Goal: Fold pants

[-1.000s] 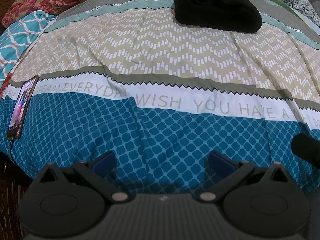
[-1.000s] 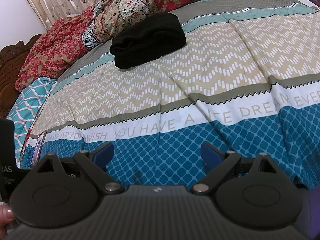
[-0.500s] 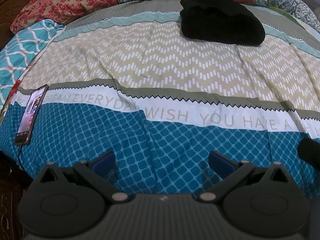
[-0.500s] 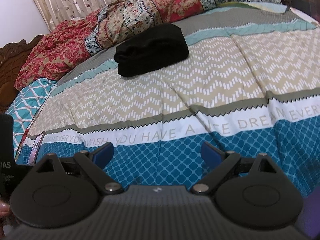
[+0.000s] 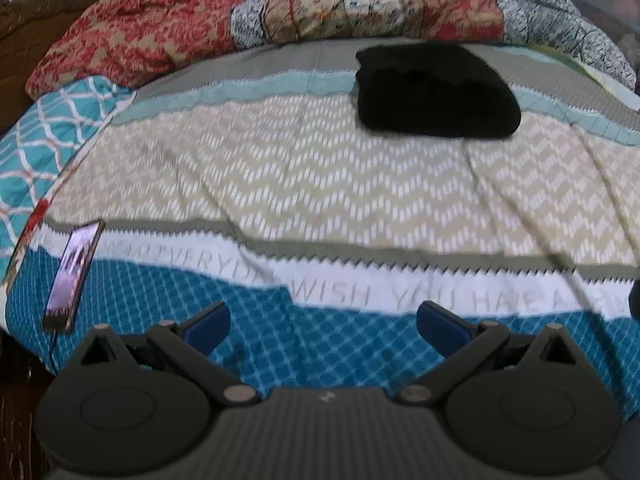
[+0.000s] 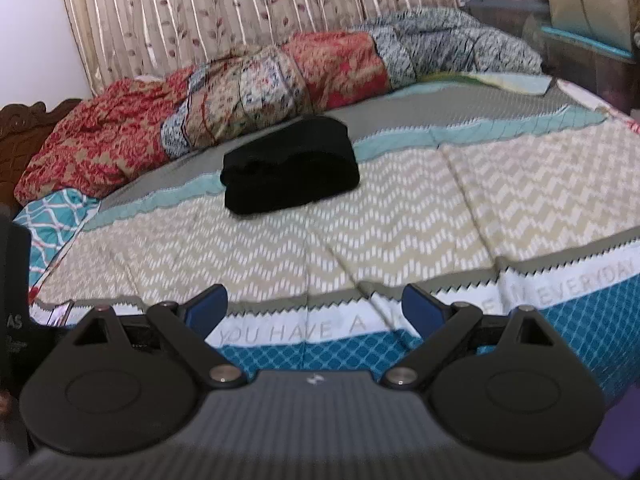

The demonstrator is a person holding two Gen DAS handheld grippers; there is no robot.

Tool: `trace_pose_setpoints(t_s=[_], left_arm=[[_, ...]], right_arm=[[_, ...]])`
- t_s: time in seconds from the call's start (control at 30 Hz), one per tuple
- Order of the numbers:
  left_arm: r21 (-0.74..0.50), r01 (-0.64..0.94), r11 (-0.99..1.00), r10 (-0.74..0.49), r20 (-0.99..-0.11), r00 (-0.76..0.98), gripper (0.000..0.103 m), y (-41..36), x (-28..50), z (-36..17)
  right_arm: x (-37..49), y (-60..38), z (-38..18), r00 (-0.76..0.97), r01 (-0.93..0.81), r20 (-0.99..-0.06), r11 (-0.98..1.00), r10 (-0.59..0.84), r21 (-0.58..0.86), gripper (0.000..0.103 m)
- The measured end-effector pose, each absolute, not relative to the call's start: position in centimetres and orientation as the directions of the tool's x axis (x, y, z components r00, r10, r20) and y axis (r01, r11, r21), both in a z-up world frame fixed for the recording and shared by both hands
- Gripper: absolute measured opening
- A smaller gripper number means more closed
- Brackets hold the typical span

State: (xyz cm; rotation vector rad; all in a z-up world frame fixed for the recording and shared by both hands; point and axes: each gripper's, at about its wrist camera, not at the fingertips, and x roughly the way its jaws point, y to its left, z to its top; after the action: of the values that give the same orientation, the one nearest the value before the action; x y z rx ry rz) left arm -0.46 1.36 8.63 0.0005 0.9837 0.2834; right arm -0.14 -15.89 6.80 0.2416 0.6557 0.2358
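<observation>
both grippers, the left gripper (image 5: pixel 322 326) and the right gripper (image 6: pixel 314 310), hung with jaws spread wide and empty over the near edge of the bedspread (image 5: pixel 320 184), while the folded black pants (image 5: pixel 434 94) lay well ahead of them, far up the bed beside the bunched quilt (image 6: pixel 248 92).

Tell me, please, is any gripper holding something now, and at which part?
Nothing is held. The left gripper and right gripper are both open and empty above the bedspread. The black pants lie folded, far from both.
</observation>
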Motion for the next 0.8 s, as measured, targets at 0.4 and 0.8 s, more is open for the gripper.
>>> trace_pose_setpoints(t_s=[0.4, 0.8], left_arm=[[0.127, -0.176, 0.976, 0.208, -0.774, 0.598, 0.103, -1.0, 1.4, 11.3], [0.087, -0.129, 0.988, 0.149, -0.770, 0.620, 0.103, -2.4, 1.6, 12.1]], right_arm=[[-0.4, -17.4, 8.3, 0.821, -0.097, -0.514, 0.948, 0.249, 0.305, 0.096], [-0.6, -18.1, 8.8, 0.837, -0.082, -0.494, 0.946, 0.237, 0.315, 0.096]])
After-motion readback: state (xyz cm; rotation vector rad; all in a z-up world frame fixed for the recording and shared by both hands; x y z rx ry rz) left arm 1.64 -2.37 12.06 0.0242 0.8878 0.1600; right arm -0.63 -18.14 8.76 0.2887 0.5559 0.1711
